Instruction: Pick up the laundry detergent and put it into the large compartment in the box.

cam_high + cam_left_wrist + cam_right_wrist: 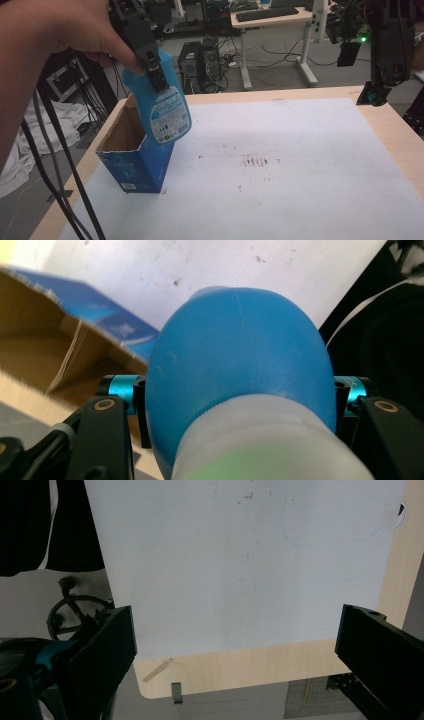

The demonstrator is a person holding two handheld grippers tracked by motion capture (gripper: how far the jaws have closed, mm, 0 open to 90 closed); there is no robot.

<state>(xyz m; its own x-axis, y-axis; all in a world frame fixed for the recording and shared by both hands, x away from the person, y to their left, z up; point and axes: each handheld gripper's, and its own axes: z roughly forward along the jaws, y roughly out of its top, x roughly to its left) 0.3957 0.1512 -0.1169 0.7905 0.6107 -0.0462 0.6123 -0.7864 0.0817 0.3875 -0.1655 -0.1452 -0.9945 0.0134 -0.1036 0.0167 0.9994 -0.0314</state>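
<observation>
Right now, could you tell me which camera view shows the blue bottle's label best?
The high view: the blue bottle hangs in the left gripper above the open box, label facing the camera. The left gripper view shows its plain blue back between the jaws.

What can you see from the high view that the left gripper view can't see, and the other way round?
High view: the bottle's label with small print, the right gripper hanging open over the table's far right corner, and desks behind. Left gripper view: the bottle's rounded blue bottom close up, with the black jaws pressed on either side. Both: the left gripper shut on the blue bottle above the open cardboard box, and the white mat.
</observation>
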